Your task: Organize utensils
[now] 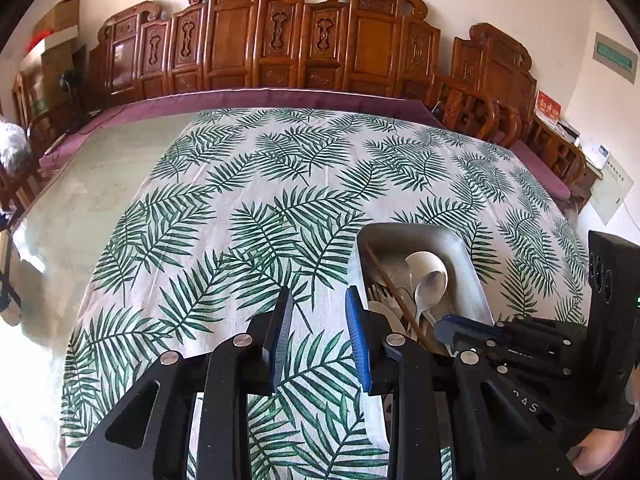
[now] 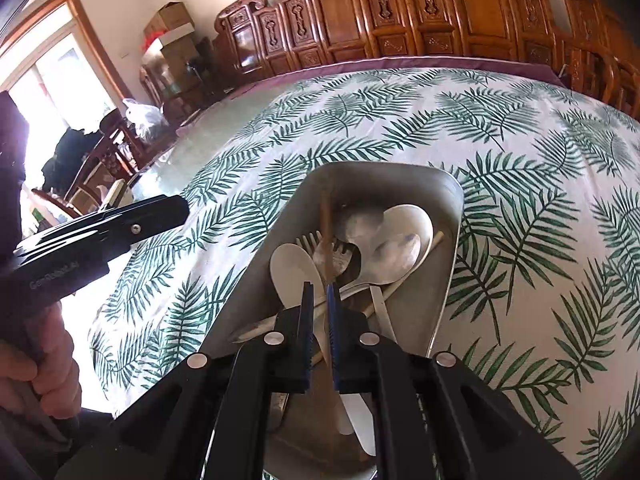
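Observation:
A metal tray [image 2: 448,280] on the leaf-print cloth holds a heap of utensils: steel spoons [image 2: 394,254], a white spoon [image 2: 292,268], forks [image 2: 334,254] and brown chopsticks [image 2: 326,216]. My right gripper [image 2: 319,292] is over the tray's near end, jaws nearly closed with a thin gap; a brown chopstick runs through that gap. My left gripper [image 1: 318,300] is open and empty above the cloth, just left of the tray [image 1: 468,264]. The right gripper [image 1: 452,326] shows at the tray in the left wrist view, and the left gripper [image 2: 160,216] shows in the right wrist view.
The table [image 1: 224,200] carries a white cloth with green leaves; bare glass top [image 1: 80,208] lies to the left. Carved wooden chairs [image 1: 280,40] line the far edge. Boxes and furniture [image 2: 168,40] stand by a bright window at far left.

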